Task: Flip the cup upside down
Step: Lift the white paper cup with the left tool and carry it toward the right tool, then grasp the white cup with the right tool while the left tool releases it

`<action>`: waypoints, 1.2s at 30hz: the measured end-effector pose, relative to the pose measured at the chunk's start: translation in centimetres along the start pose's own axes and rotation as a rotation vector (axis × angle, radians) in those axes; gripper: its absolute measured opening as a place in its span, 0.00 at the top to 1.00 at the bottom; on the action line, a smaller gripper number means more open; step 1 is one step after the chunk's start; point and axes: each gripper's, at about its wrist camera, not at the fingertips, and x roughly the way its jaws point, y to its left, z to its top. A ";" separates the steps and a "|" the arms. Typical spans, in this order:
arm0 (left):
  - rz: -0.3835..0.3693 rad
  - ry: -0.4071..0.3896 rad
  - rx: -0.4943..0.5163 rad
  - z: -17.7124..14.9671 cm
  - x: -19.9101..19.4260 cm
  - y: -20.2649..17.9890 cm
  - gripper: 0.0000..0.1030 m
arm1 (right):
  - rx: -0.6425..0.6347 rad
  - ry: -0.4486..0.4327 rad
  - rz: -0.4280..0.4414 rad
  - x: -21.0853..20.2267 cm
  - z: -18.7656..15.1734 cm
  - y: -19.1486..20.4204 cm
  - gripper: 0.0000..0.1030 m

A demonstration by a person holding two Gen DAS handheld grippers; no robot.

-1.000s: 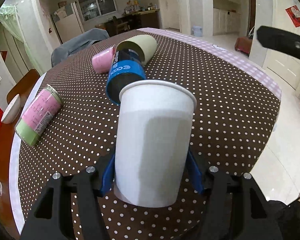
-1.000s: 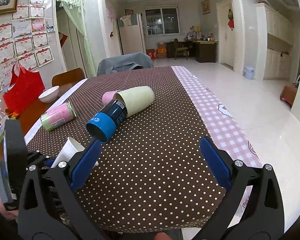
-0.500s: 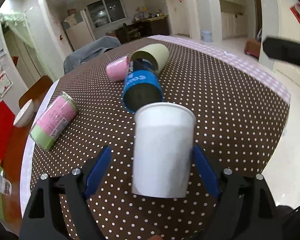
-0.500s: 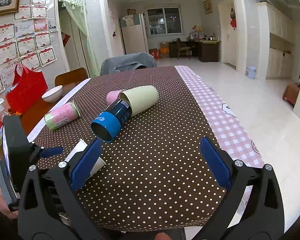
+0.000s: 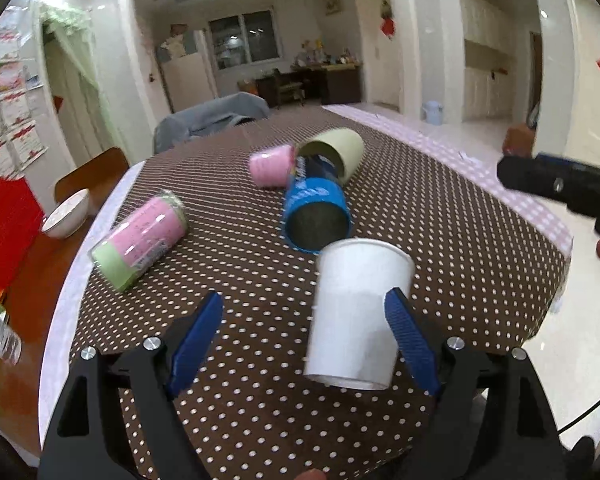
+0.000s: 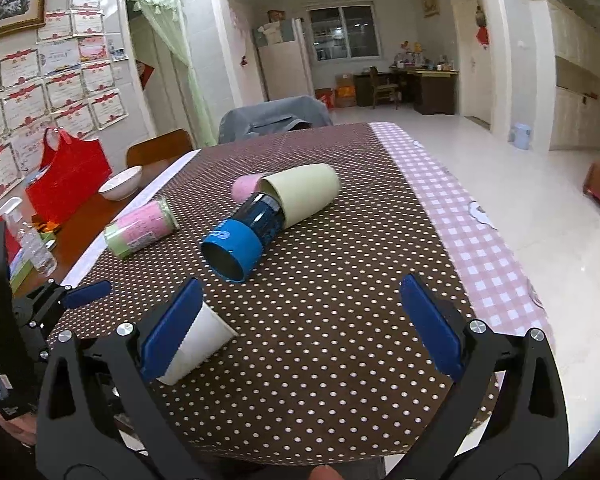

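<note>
A white paper cup [image 5: 358, 312] lies on its side on the brown polka-dot tablecloth [image 5: 240, 256], its rim toward the blue can. My left gripper [image 5: 306, 340] is open; the cup lies between its blue pads, close to the right one, not gripped. In the right wrist view the cup [image 6: 198, 342] shows partly behind the left blue pad [image 6: 172, 328] of my right gripper [image 6: 300, 328], which is open and empty above the table's near edge.
A blue can [image 5: 316, 212], a pale green cup [image 5: 336, 152] and a pink cup [image 5: 270, 166] lie together mid-table. A pink-and-green jar [image 5: 140, 236] lies at the left. A white bowl [image 5: 66, 216], red bag [image 6: 68, 172] and spray bottle [image 6: 32, 240] stand at the left.
My left gripper opened and let go of the white cup, then drew back. The cup now lies free on the cloth. My right gripper stayed almost still.
</note>
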 end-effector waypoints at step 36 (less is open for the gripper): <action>0.257 -0.010 -0.295 -1.3 -4.0 7.7 0.20 | -1.225 0.320 0.541 6.8 0.0 12.0 0.06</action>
